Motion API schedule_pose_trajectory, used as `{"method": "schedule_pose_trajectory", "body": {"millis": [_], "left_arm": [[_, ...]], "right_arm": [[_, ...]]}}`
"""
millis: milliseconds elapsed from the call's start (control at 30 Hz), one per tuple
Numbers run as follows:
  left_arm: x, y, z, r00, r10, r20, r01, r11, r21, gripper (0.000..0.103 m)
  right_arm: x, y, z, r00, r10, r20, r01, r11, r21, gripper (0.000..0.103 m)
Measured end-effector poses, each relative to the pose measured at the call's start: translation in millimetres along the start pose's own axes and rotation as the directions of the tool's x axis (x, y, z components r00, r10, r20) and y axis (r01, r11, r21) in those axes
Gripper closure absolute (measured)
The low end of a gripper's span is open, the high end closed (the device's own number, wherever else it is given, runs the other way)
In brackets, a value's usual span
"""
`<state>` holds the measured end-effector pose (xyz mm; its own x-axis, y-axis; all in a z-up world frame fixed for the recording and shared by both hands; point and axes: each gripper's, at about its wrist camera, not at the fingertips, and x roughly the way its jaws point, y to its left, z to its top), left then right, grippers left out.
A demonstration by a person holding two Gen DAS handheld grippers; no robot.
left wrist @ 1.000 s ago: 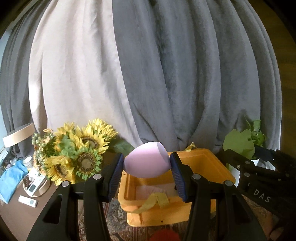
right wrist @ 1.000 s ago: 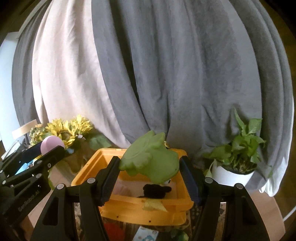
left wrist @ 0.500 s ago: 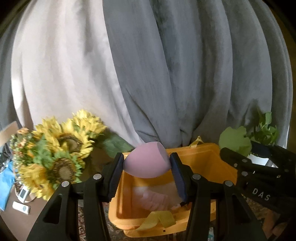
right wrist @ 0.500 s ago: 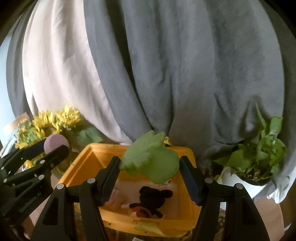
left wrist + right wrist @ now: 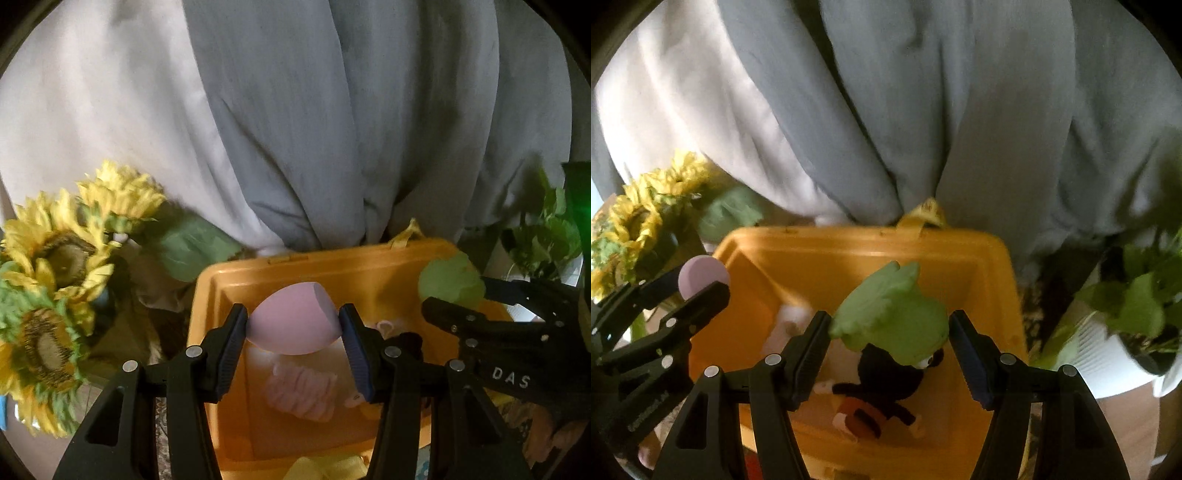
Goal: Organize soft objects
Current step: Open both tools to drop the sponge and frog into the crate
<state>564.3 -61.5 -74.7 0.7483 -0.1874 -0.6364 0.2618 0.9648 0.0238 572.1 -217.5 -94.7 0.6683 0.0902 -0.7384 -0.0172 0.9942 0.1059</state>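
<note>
Both held toys now above bin rim.

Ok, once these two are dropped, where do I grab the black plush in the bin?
Take the black plush across its torso, from straight above. It lies flat on the floor of the orange bin with its thin limbs splayed; the body is the bulkiest part and the walls block side approaches.

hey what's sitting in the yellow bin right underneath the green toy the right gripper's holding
In the right wrist view, a black plush toy lies on the floor of the yellow plastic bin, directly below the green soft toy clamped in the right gripper.
</note>
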Motion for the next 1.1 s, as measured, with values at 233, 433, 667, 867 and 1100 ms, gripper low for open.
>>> {"method": "schedule_pose_trajectory", "body": {"millis": [233,433,667,867,1100], "left_arm": [[21.7,-2.3,-0.6,0.998,0.008,-0.065,-0.006,1.000,0.031,0.045],[26.5,-2.0,-0.9,0.996,0.017,-0.086,-0.015,0.999,0.028,0.030],[8.6,-6.1,-2.6,0.998,0.020,-0.054,-0.019,1.000,0.018,0.022],[-23.1,-10.7,-4.4,0.999,0.041,0.002,-0.041,0.999,0.016,0.018],[-65.5,-11.1,-10.6,0.994,0.071,0.080,-0.071,0.997,-0.004,0.016]], "right_arm": [[17.9,-0.8,-3.5,0.997,0.019,-0.071,-0.019,1.000,-0.002,0.036],[18.3,-4.0,-3.9,0.996,0.028,-0.086,-0.025,0.999,0.036,0.033],[-11.2,-4.9,-6.9,1.000,-0.012,-0.001,0.012,0.998,0.054,0.033],[-46.7,1.2,-11.5,0.993,-0.062,0.102,0.058,0.998,0.040,0.033],[-84.1,8.6,-20.4,0.976,-0.085,0.199,0.080,0.996,0.035,0.028]]}}
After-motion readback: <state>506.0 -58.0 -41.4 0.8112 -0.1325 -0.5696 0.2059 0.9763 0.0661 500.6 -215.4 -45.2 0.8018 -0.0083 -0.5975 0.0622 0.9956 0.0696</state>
